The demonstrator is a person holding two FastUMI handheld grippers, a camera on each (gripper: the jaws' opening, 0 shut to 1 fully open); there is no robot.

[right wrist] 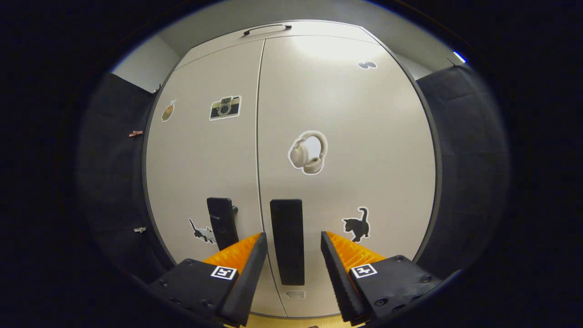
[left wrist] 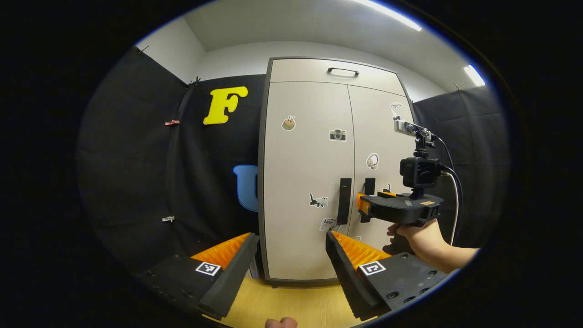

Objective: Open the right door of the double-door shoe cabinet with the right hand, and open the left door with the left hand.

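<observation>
Shoe cabinet [left wrist: 309, 182] stands at far centre against the booth wall, both doors closed, stickers on the fronts. Right door [right wrist: 346, 150] bulks large in the right gripper view; left door [left wrist: 305, 173] sits ahead of the left gripper. Right gripper [right wrist: 290, 262] is close in, jaws wide, straddling the right door handle [right wrist: 287, 241] without touching it. In the left gripper view it sits near the handles, a hand [left wrist: 421, 237] holding it. Left gripper [left wrist: 291, 269] hangs back, jaws wide, holding nothing; left door handle [left wrist: 344, 200] is well ahead of it. Step in hand: reach for the right handle. Next likely needs the jaws to close on that handle, then pull outward; left door comes after.
</observation>
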